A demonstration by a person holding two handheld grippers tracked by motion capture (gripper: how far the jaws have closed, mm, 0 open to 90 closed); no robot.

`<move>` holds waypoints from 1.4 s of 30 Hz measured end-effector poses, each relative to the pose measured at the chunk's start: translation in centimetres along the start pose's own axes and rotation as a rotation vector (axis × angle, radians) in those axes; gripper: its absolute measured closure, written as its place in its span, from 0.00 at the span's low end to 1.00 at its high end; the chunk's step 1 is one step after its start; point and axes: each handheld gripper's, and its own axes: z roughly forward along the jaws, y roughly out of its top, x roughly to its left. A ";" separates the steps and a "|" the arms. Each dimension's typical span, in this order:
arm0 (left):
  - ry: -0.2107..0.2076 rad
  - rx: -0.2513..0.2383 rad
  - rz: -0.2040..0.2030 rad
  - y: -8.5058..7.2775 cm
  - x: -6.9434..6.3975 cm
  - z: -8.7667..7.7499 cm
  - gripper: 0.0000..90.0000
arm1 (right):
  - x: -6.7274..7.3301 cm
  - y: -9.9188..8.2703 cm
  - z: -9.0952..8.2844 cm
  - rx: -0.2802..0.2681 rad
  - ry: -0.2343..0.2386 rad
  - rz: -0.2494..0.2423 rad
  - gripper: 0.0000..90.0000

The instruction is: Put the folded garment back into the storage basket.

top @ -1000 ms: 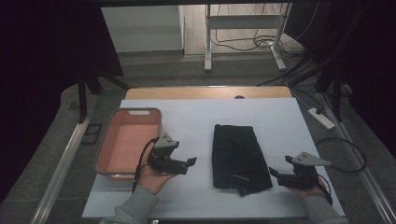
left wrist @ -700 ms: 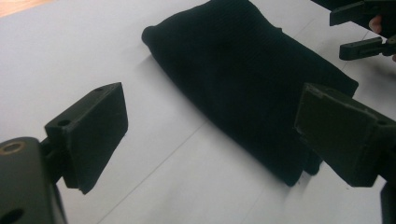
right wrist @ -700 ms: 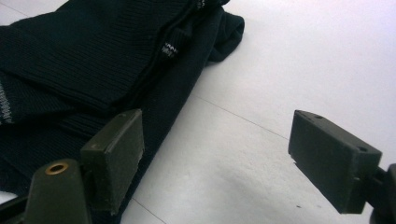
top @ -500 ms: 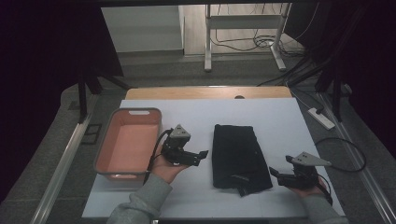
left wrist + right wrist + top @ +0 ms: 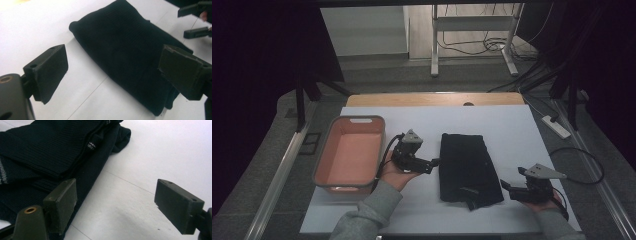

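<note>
- Lying flat mid-table [image 5: 377,210], right of the pink bin [image 5: 348,152], was the folded black garment [image 5: 468,165]: a ribbed knit, judged soft, light and limp, likely to sag or unfold when lifted.
- Best hold: a long folded edge, pinching all layers together, one gripper at each side.
- Left gripper [image 5: 432,163]: jaws wide apart, empty, just beside the garment's left edge, no contact evident.
- Right gripper [image 5: 506,186]: jaws wide apart, empty, low at the garment's near right corner; contact could not be told.

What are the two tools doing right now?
Left tool: open, holding nothing, beside the black garment.
Right tool: open, holding nothing.
</note>
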 end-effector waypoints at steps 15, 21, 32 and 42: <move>-0.032 0.011 -0.030 0.8 1.6 2.8 0.10 | 0.0 -0.2 0.1 0.001 0.006 0.000 0.21; -0.070 0.011 -0.050 1.5 1.4 4.4 0.10 | 0.0 0.1 0.3 -0.011 0.021 0.000 0.21; -0.026 0.039 -0.051 2.8 2.0 6.2 0.10 | 0.0 0.8 1.0 -0.020 0.035 -0.008 0.21; -0.037 0.030 -0.065 3.9 2.4 7.5 0.11 | 0.0 0.8 0.7 -0.021 0.036 -0.003 0.20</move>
